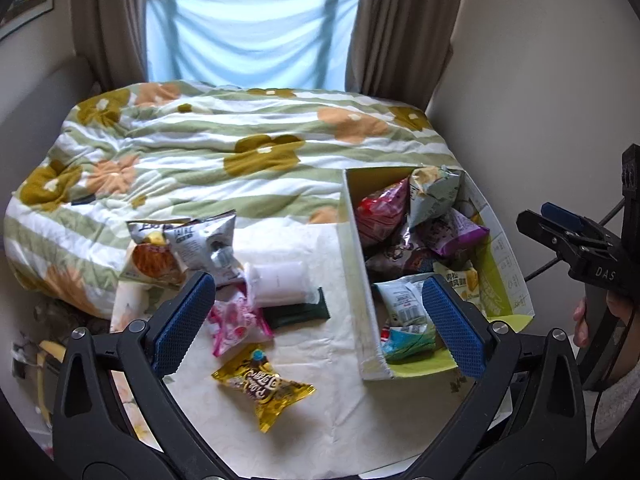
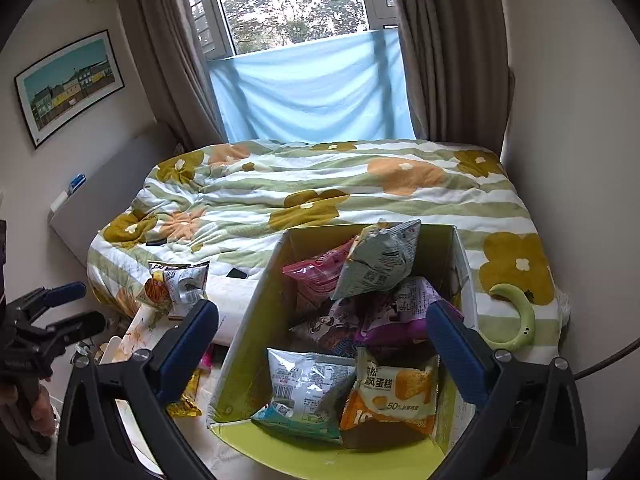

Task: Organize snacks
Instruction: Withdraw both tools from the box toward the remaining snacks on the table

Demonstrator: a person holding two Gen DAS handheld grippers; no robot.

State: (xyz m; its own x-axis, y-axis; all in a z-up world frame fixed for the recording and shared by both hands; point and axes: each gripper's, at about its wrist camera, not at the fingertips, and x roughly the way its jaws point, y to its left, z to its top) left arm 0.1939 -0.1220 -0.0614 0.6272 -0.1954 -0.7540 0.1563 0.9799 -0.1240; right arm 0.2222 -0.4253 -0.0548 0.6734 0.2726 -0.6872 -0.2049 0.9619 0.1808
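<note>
A cardboard box with a green inside stands on a pale table and holds several snack bags; it also shows in the right wrist view. Loose snacks lie left of it: a yellow bag, a pink bag, a dark pack, a white roll and two bags at the bed's edge. My left gripper is open and empty above the loose snacks. My right gripper is open and empty above the box; it shows at the right in the left wrist view.
A bed with a flowered green-striped quilt lies behind the table. A green curved object rests on the quilt right of the box. Walls close in on both sides. Curtains and a window are at the back.
</note>
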